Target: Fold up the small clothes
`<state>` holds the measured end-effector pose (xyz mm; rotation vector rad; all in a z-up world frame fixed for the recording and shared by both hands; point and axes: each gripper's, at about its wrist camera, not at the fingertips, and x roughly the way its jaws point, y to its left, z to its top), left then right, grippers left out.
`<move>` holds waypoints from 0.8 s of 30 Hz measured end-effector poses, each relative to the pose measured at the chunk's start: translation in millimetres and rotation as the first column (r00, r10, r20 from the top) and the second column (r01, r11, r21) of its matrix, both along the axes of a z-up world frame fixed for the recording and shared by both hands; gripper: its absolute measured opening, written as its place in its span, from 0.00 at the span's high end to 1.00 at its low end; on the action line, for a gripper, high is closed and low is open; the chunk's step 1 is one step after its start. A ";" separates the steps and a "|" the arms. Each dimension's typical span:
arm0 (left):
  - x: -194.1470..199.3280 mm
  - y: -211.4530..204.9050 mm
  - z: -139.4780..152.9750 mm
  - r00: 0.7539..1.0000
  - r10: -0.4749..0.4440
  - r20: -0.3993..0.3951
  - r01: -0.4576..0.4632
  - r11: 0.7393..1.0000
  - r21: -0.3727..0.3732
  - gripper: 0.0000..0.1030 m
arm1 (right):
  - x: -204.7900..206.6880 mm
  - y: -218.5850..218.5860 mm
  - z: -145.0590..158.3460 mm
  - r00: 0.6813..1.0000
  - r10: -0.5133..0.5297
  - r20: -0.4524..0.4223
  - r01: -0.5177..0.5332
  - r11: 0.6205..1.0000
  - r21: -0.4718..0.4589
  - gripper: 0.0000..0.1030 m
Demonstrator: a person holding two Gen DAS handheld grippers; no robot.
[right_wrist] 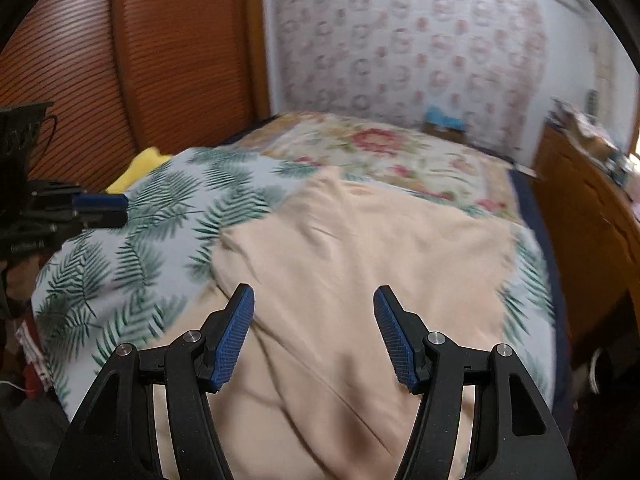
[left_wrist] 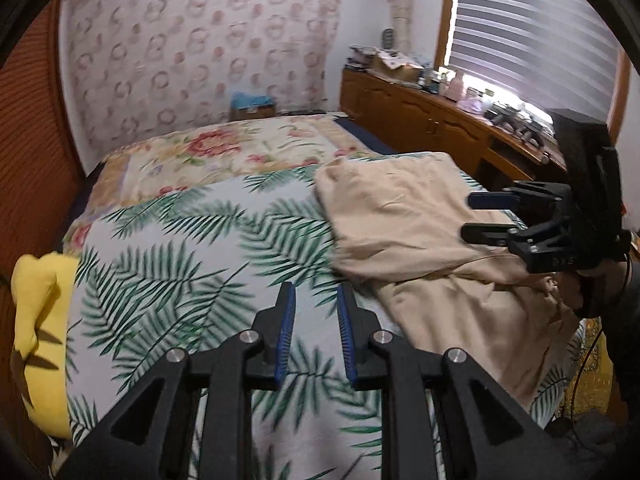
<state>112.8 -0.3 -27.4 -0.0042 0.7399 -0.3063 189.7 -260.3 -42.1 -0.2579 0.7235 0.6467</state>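
**A:** Where is the garment?

**B:** A beige garment [right_wrist: 360,264] lies crumpled on a bed cover printed with green palm leaves [left_wrist: 172,248]. From the right gripper [right_wrist: 314,300] it spreads directly beneath and ahead of the jaws. From the left gripper [left_wrist: 316,296] it sits off to the right of the jaws, near but not between them.

**A:** How do the jaws stand?

**B:** The right pair is parted wide, blue pads facing each other, nothing pinched — only cloth showing below the gap. The left pair is narrow, a slim gap with just the leaf print behind it, and grips nothing.

**A:** Anything else around?

**B:** A yellow plush toy [left_wrist: 40,320] far left of the left jaws, and beyond them a floral quilt [left_wrist: 224,152] — with a wooden dresser [left_wrist: 420,116] off to the right.
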 end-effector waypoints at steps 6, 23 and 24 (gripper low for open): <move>-3.1 17.6 -10.4 0.999 0.030 -0.014 -0.030 0.999 -0.019 0.82 | 28.2 79.3 -24.4 0.988 0.123 -0.092 -0.129 0.989 -0.066 0.38; -11.5 1.4 -13.9 1.000 -0.015 -0.022 0.014 0.999 -0.046 0.82 | 55.7 76.2 -15.4 0.994 0.096 -0.050 -0.099 0.993 -0.063 0.93; -12.3 -2.1 -12.7 1.000 -0.024 -0.019 0.023 0.999 -0.046 0.82 | 58.8 67.6 -5.9 0.996 0.080 -0.031 -0.082 0.995 -0.052 0.94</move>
